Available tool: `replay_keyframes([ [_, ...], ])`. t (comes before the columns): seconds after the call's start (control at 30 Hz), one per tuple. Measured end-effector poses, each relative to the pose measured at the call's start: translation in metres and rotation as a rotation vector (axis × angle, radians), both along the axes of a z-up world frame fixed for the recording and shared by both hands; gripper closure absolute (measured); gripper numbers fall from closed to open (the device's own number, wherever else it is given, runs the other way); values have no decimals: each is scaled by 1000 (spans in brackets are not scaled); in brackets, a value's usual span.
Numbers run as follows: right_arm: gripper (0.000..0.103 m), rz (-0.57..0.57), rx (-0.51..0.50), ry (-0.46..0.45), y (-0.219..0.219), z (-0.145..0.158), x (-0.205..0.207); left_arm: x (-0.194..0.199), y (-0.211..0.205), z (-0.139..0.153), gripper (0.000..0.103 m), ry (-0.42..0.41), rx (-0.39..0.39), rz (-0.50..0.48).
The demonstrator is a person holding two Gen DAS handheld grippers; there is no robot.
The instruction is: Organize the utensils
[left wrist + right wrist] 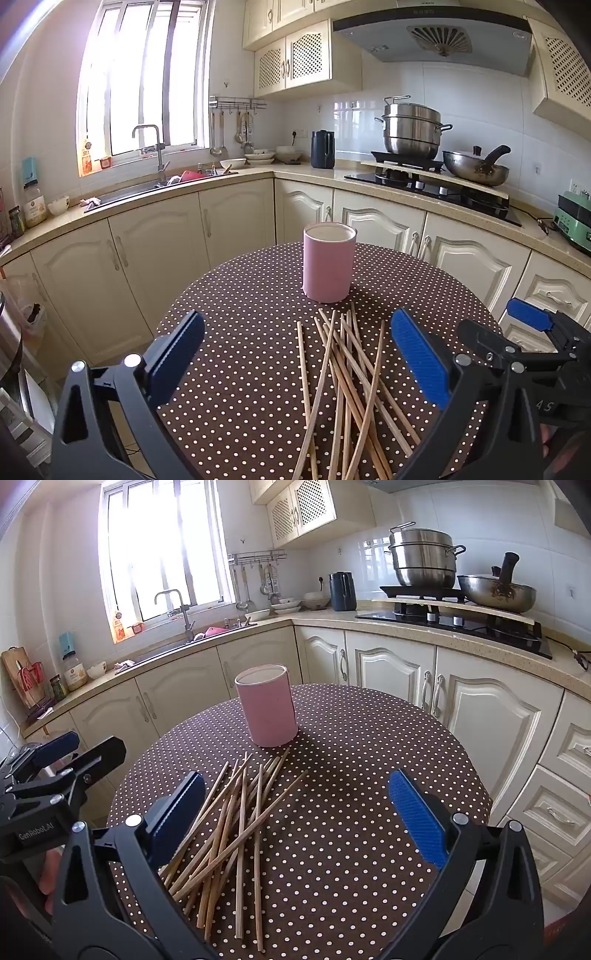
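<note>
Both tongs, left (297, 358) and right (297, 818), gape empty. Chopsticks (347, 384) look light, stiff, slippery; pinch one mid-shaft, then drop into cup (328, 264).

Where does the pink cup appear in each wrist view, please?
Left wrist: pink cup stands centre frame, beyond the chopsticks.
Right wrist: pink cup stands left of centre, beyond the chopsticks.
Shared landmark: the steamer pot on the stove.

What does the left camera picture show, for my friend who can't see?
A messy pile of wooden chopsticks lies on a round polka-dot table, just in front of an upright pink cup. The left gripper has its jaws wide open, holding nothing.
</note>
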State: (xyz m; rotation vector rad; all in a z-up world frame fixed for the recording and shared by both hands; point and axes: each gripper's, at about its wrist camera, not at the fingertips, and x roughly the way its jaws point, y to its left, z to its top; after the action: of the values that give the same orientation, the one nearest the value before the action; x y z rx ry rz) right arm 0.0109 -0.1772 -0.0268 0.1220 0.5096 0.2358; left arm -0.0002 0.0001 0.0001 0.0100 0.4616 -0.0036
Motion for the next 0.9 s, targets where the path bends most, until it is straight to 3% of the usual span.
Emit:
replay_keyframes([
  [0.9, 5, 0, 0, 2, 1, -1, 1, 4, 0, -7, 4, 14, -3, -2],
])
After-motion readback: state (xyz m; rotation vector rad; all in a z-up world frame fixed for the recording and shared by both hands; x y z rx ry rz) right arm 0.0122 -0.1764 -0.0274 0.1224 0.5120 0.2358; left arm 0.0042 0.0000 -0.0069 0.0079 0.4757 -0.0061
